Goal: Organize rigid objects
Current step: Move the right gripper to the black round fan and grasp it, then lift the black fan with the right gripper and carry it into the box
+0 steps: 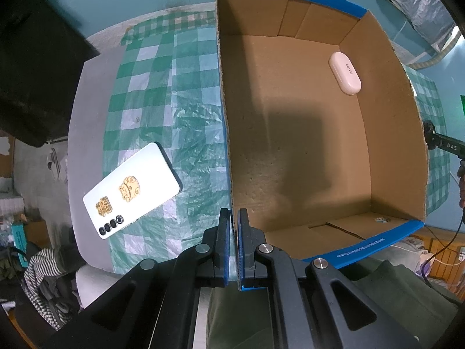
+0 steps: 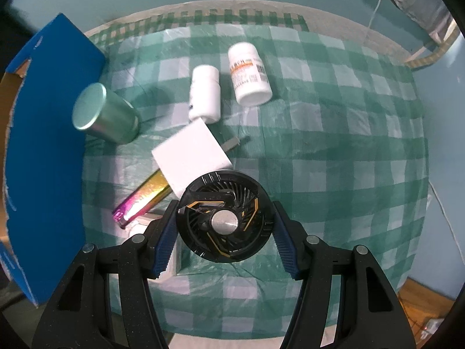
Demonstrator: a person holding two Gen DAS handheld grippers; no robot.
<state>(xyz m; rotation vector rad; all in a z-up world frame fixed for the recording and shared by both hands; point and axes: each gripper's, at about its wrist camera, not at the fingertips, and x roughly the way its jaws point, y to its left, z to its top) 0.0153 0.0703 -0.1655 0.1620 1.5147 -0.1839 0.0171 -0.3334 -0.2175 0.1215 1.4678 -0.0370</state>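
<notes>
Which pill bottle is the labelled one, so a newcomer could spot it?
On the green checked tablecloth, past the round black fan between the right gripper fingers, two white bottles lie side by side. The labelled bottle is the right one, wider, with orange print and a barcode; the plain bottle shows none.

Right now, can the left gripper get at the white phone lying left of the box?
Probably not yet: the left gripper is clamped on the cardboard box wall. Once it lets go, the phone lies unobstructed on the checked cloth.
</notes>
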